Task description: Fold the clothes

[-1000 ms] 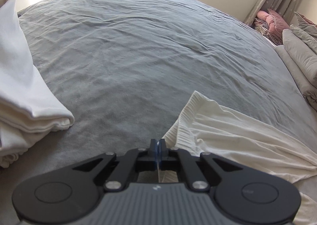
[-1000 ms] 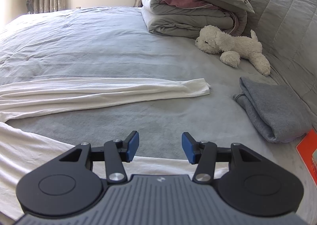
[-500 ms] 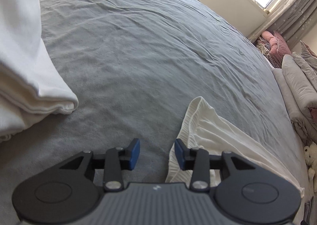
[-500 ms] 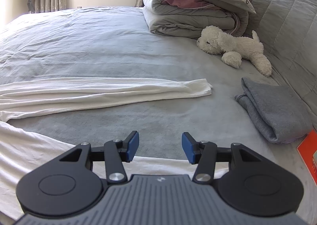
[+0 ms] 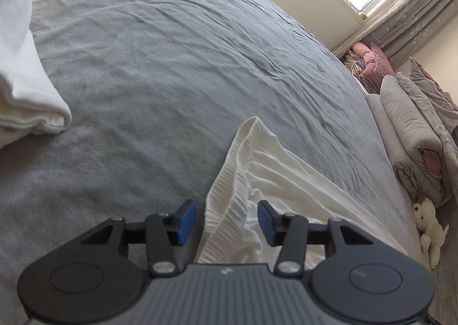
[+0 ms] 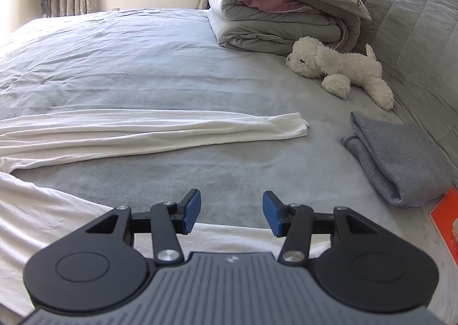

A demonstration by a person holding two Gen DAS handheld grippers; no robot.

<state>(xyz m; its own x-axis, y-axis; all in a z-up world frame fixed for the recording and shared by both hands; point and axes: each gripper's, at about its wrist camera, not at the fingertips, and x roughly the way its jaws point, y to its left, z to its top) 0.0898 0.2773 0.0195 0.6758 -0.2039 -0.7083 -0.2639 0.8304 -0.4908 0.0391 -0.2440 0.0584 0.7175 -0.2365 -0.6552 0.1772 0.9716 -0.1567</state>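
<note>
A white long-sleeved garment lies on the grey bed. In the left wrist view its ribbed hem [image 5: 229, 181] bunches up between the fingers of my left gripper [image 5: 226, 223], which is open and not closed on it. In the right wrist view one sleeve [image 6: 160, 130] stretches flat across the bed, and the garment's body [image 6: 51, 216] lies at the lower left and under my right gripper [image 6: 231, 213]. The right gripper is open and empty, just above the cloth's edge.
Folded white cloth [image 5: 25, 90] lies at the left. A folded grey garment [image 6: 398, 159], a white plush dog [image 6: 337, 67] and a rolled duvet [image 6: 280, 15] lie to the right. An orange object [image 6: 445, 222] sits at the right edge.
My left gripper was shut on the white hem one second ago and has since opened and let it go; the view has shifted right. The right gripper has hardly moved.
</note>
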